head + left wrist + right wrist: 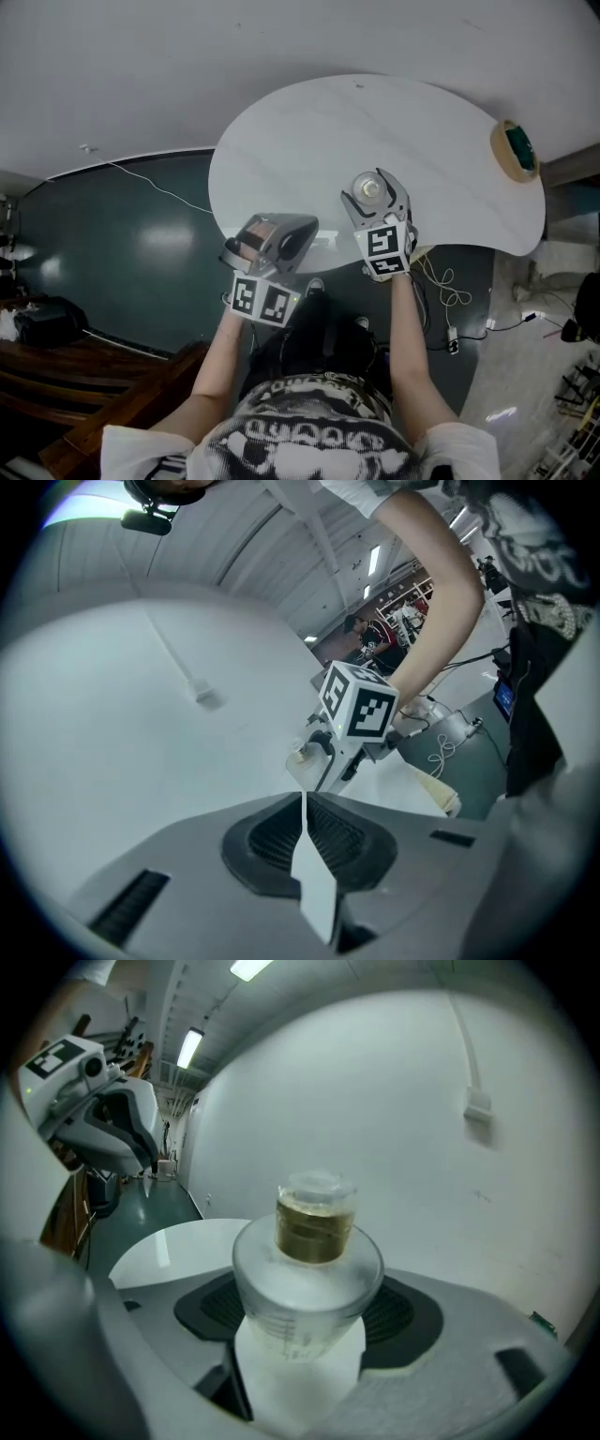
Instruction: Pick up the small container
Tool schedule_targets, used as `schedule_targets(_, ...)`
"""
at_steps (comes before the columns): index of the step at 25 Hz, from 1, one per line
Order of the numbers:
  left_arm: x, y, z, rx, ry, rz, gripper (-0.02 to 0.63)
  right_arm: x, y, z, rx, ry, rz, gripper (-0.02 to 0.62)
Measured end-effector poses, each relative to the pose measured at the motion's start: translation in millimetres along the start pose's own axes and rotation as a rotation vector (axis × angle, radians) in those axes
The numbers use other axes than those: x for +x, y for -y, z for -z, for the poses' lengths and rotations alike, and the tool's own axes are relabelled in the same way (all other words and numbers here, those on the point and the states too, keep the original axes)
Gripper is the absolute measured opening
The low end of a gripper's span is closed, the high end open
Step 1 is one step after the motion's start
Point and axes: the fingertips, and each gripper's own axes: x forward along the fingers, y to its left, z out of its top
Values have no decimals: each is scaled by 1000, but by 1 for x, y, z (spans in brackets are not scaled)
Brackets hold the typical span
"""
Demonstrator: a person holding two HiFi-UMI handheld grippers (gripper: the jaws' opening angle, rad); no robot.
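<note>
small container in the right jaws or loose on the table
In the jaws: the small container sits between the jaws of the right gripper, which close on both its sides.

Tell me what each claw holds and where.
The right claw grips the small translucent plastic container by its wide body, below the gold neck. The left claw is shut, empty.

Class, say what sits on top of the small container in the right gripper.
A clear cap above a brownish band tops the small container; the right gripper hides its base.
</note>
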Motion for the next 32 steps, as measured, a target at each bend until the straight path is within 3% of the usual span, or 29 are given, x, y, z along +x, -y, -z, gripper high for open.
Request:
schedule_targets(13,-20,24,-45,-19,-3,-62,14,-95,-20,-6,-7,42,-18,350)
schedule_targets(32,-78,115,-131,25,-40,-119,14,-240,-68,23,-32,108,-105,350)
